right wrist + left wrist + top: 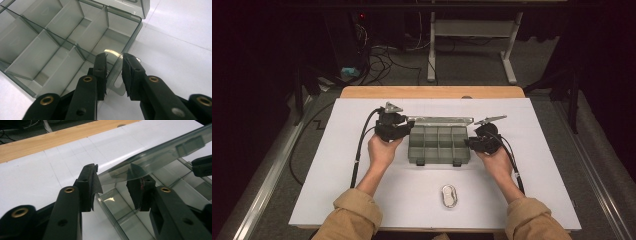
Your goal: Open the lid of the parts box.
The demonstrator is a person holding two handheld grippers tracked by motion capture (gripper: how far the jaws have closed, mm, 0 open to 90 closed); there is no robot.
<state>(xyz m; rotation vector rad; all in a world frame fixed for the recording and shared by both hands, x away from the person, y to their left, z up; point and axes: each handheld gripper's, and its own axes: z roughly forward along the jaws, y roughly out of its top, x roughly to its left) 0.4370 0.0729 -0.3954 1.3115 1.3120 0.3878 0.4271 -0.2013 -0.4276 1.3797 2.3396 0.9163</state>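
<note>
A clear divided box (439, 145) sat open mid-desk, its lid (160, 157) raised at the back. The left tongs (115, 183) stood wide around the lid's edge, not clamped; the right tongs (114, 72) straddled the box's corner wall, narrow but apart. Likely the lid was being handled; next would come steadying the box. A metal clip (449, 196) lay nearer the person on the white desk (562, 150).

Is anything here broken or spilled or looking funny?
Nothing looks broken or spilled. The compartment box sits square on the white table with its lid open and the sections in view empty. The left tongs and right tongs are at its two ends. A small metal clip lies alone nearer the person, away from the box.
</note>
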